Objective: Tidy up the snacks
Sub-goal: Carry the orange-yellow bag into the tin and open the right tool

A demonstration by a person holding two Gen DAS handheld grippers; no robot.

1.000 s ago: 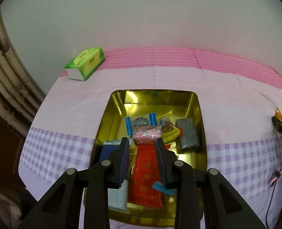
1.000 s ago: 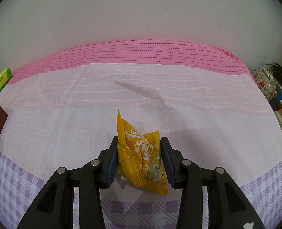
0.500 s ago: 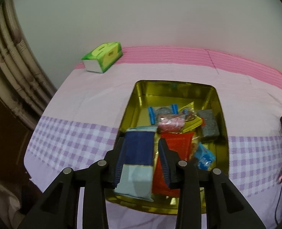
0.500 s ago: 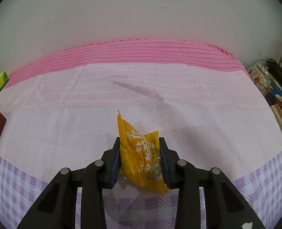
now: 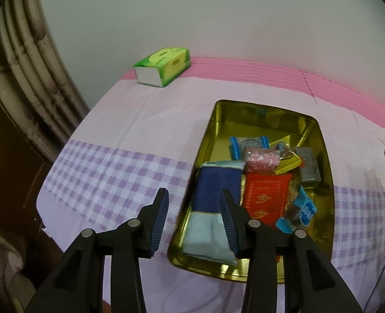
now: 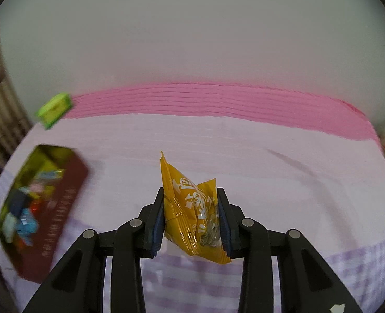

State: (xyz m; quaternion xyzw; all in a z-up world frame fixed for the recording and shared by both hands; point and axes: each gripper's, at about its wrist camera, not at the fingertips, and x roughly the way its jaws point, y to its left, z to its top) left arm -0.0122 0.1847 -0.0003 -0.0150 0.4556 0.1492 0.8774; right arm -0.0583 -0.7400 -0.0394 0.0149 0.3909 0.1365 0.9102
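Right of gold tin [image 6: 62, 182]: yellow sunflower-seed packet [image 6: 192, 208] pinched upright in right gripper [image 6: 191, 217], lifted off tablecloth [image 6: 270, 156] | tin lying leftward, long axis running away | nearer tin: left gripper [image 5: 193, 221], jaws opening, empty, over tin's left rim beside blue packet [image 5: 213, 195]

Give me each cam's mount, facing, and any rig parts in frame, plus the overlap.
Left wrist: on the left gripper, looking down at the gold tin of snacks; its jaws are opening, nothing between them.
Right wrist: on the right gripper, looking across the tablecloth; it clamps an orange packet.
Shared: tin, green tissue box, tablecloth.
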